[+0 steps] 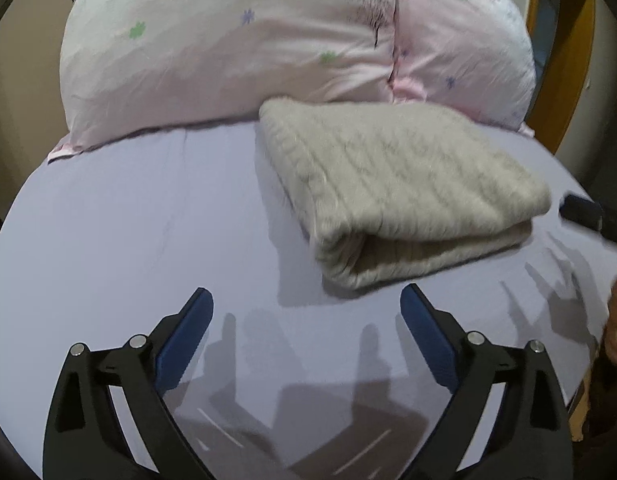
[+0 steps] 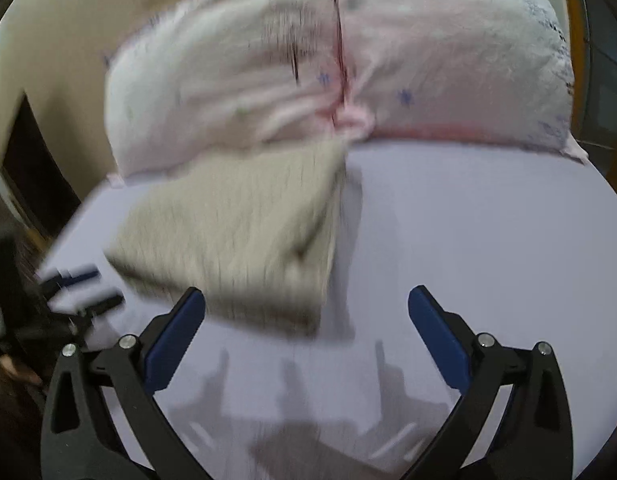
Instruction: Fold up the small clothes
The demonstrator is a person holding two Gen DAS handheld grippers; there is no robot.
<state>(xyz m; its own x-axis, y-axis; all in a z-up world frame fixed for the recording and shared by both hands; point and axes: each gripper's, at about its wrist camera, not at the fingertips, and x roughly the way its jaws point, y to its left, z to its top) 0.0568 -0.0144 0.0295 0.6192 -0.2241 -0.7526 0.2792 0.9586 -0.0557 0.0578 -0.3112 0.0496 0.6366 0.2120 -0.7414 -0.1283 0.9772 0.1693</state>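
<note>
A beige knitted garment (image 1: pixel 404 188) lies folded into a thick rectangle on the lilac bed sheet (image 1: pixel 128 240), its far edge against the pillows. My left gripper (image 1: pixel 306 300) is open and empty, just in front of the fold's near edge. In the right wrist view the same garment (image 2: pixel 236 232) is blurred, ahead and to the left. My right gripper (image 2: pixel 306 300) is open and empty, its left finger (image 2: pixel 176 332) near the garment's front corner. The left gripper's tips (image 2: pixel 80 284) show at the left edge of the right wrist view.
Two pink flowered pillows (image 1: pixel 236 48) lie across the head of the bed. A wooden bed frame (image 1: pixel 568 60) stands at the right. A beige wall (image 2: pixel 60 40) is behind on the left. A dark tip of the other gripper (image 1: pixel 582 210) shows at the right edge.
</note>
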